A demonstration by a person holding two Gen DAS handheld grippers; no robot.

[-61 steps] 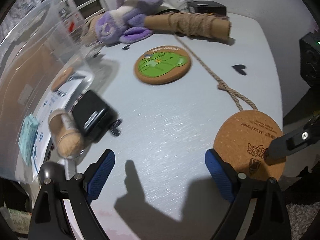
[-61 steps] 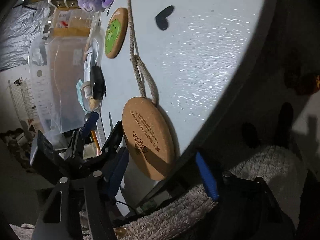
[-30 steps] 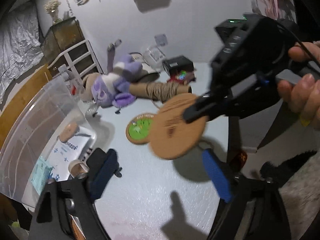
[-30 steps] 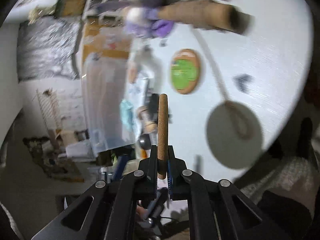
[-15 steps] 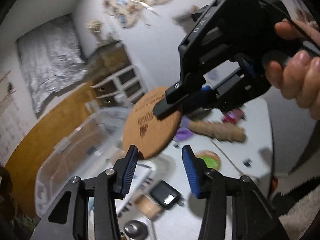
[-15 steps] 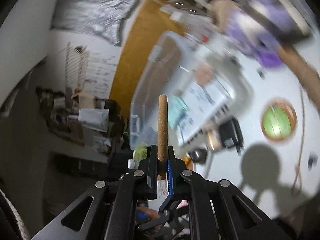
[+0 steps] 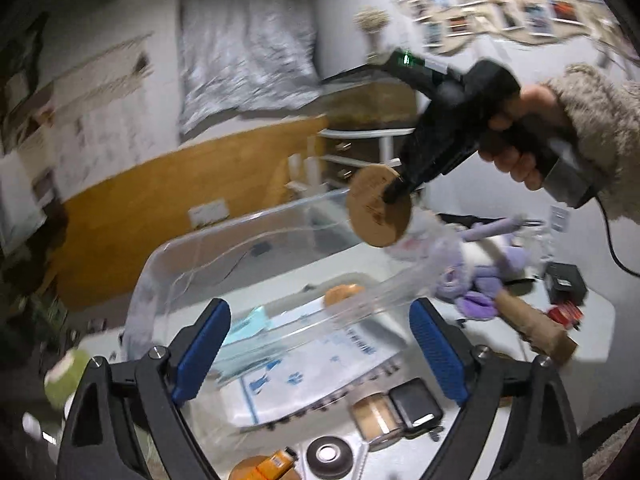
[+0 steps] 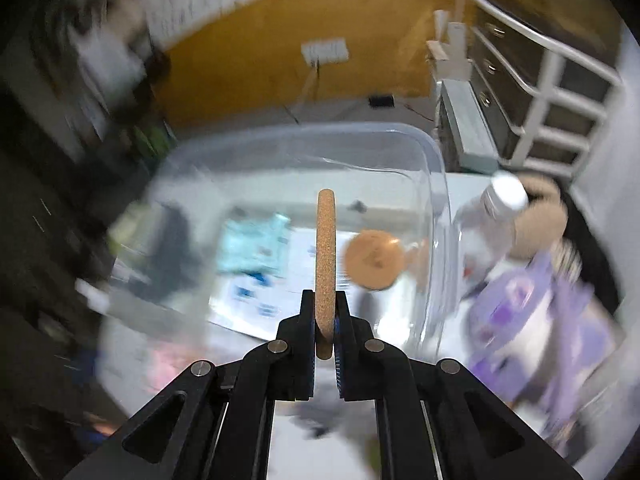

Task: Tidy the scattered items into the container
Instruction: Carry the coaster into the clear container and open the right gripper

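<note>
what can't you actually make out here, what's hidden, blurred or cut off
- Print on the cork coaster: right wrist view shows it edge-on; left wrist view too blurred.
- White sheet in the clear bin: lettering too small, smeared behind the wall.
- Purple plush toy: motion blur hides its shape in the right wrist view.
- Orange item: cut off by the bottom edge, left wrist view.

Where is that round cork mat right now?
The cork mat is clamped edge-on in the right gripper, held in the air over the clear plastic box.
</note>
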